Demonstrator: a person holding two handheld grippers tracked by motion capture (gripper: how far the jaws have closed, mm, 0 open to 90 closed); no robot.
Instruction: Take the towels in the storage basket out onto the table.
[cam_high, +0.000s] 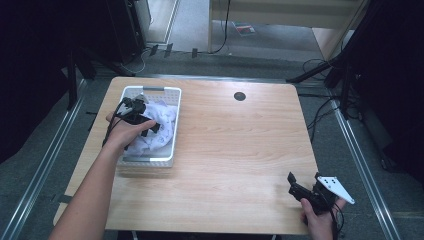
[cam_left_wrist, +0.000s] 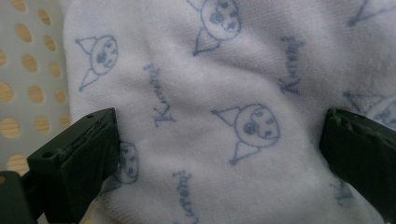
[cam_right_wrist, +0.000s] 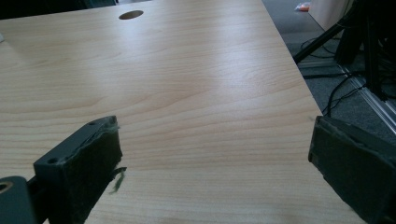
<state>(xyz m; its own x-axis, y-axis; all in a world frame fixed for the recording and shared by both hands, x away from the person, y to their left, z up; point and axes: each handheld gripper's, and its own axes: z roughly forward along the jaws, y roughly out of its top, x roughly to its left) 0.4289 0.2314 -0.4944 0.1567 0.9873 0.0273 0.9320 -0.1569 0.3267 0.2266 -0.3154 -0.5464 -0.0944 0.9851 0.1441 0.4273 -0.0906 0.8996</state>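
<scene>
In the high view we see the light wooden rectangular surface (cam_high: 225, 150) with a white perforated plastic basket (cam_high: 172, 125) standing at the left of the frame, its left wall close to the surface's left edge and its far wall near the back edge. Inside the basket lies a crumpled white cloth printed with pale blue cartoon faces and script (cam_high: 162, 127). Our left tongs (cam_high: 142, 117) reach into the basket over the cloth, held by the left hand (cam_high: 127, 135), whose forearm enters from the lower left of the frame. Our right tongs (cam_high: 295, 186) rest at the lower right of the frame, near the surface's front right corner, held by the right hand (cam_high: 317, 217). Between basket and right tongs the wood lies bare, giving wide room across the middle and right of the surface; a small dark round hole (cam_high: 239, 96) sits in the upper middle of the frame, near the back edge.

The left gripper view adds what the high view cannot resolve: the left tongs (cam_left_wrist: 219, 144) stand released, jaws spread wide, with the cloth (cam_left_wrist: 224, 93) bulging between them and touching the inner face of the jaw at lower left. The basket's holed wall (cam_left_wrist: 28, 70) shows at the left of that frame.

The right gripper view shows the right tongs (cam_right_wrist: 215, 163) likewise released, jaws well apart over bare wood (cam_right_wrist: 187, 84), with the surface's right edge running down the right of the frame and the round hole (cam_right_wrist: 130, 14) at the upper left.
</scene>
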